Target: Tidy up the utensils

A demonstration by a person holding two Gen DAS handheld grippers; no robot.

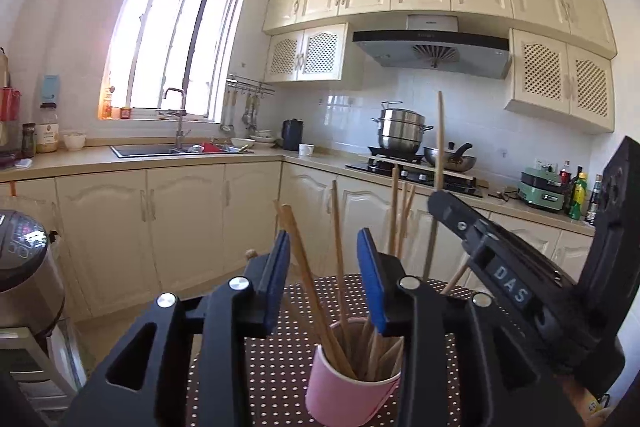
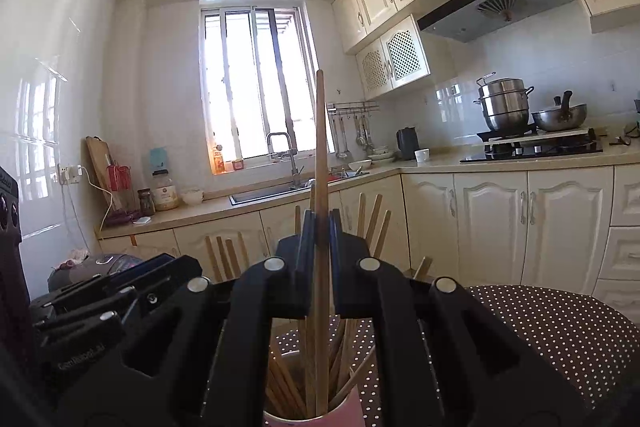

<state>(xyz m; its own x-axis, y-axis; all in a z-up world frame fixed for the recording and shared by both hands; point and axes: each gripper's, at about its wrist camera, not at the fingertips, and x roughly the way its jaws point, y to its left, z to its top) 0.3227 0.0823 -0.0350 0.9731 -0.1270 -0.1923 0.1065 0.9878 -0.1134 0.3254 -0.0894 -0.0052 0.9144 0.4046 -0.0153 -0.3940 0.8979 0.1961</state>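
step: dropping chopsticks into the pink cup (image 1: 352, 379) on the dotted table | right gripper (image 2: 320, 227) pinching one chopstick (image 2: 320, 147) upright over the cup | left gripper (image 1: 324, 267) spread, empty | next: I'd lower it, let go

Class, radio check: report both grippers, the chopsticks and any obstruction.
Left gripper open, chopsticks loose between its pads. Right gripper shut on one upright chopstick, lower end in pink cup. Grippers crowded together over the cup.

Two close wrist views over one shared pink cup (image 1: 352, 383).
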